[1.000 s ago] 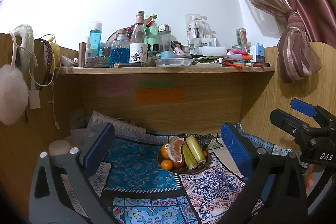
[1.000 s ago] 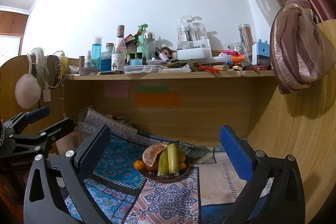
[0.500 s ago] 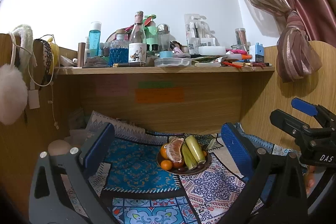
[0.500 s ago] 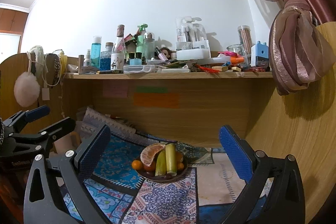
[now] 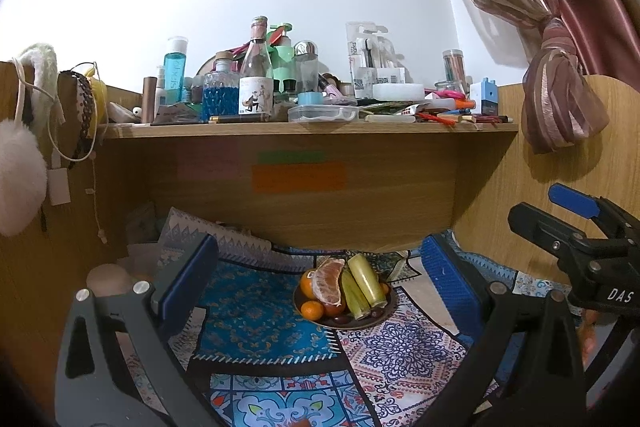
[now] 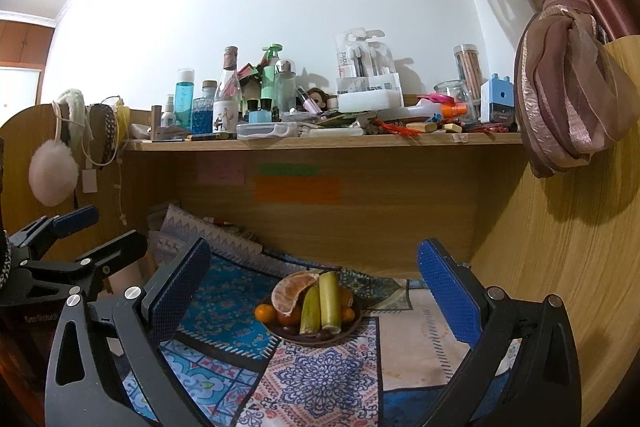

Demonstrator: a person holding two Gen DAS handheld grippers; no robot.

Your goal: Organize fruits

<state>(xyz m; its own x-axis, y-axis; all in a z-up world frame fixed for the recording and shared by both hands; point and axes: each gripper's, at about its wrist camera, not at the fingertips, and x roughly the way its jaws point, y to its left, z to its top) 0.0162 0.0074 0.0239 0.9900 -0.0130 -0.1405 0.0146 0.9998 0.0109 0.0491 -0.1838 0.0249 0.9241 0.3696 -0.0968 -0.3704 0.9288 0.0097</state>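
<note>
A dark plate of fruit sits on a patterned cloth under a wooden shelf. It holds a peeled orange wedge, two green-yellow cane pieces, small oranges and dark fruits. In the right wrist view the plate shows the same wedge and cane pieces. My left gripper is open and empty, held back from the plate. My right gripper is open and empty, also short of the plate. The right gripper shows at the right edge of the left wrist view.
A wooden shelf crowded with bottles and boxes runs above the plate. Wooden side panels close both sides. A tied curtain hangs at right. A fluffy white pom-pom hangs at left. Folded cloth lies behind the plate.
Both grippers have drifted slightly; the plate sits a little lower in the right wrist view. Both stay open and empty.
</note>
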